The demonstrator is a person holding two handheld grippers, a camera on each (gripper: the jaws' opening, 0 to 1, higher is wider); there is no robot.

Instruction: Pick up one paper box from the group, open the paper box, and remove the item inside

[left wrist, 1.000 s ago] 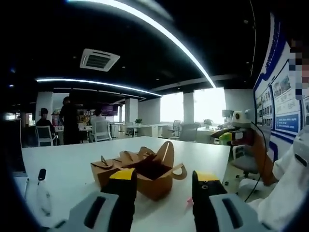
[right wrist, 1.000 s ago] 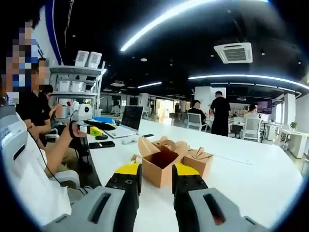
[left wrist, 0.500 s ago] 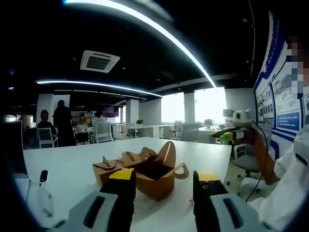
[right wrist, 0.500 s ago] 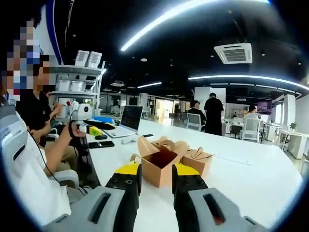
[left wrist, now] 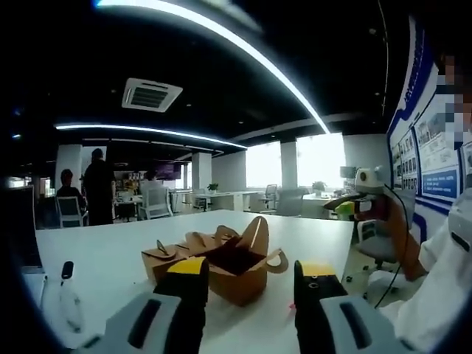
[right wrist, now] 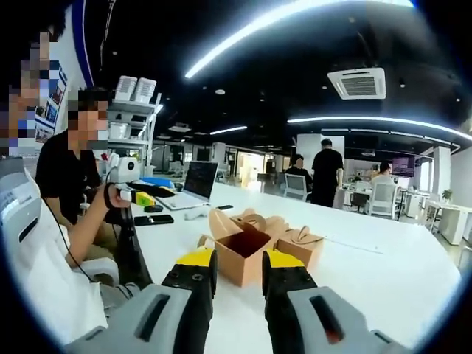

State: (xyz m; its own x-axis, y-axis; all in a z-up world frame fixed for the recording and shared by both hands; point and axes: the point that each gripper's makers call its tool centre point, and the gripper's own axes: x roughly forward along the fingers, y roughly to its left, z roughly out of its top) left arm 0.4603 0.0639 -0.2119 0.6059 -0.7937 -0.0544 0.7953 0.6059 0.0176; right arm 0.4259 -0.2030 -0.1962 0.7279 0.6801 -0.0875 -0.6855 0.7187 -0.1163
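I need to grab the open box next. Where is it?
In the right gripper view the open box sits on the white table, just beyond the jaws, with a closed box at its right.

Open paper box [left wrist: 234, 267]: interior dark, contents not discernible; near lower corner hidden behind left tool [left wrist: 247, 284] jaw tip.
Same open paper box [right wrist: 243, 254]: front base hidden behind right tool [right wrist: 230, 273] jaws.
Small pink speck on tabletop [left wrist: 110, 243]: too small to identify.
Both tools: bodies cut off at bottom edge.

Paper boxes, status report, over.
Left tool open, right tool open, both empty. Brown paper box flaps open on white table, second closed box touching behind. Path clear.
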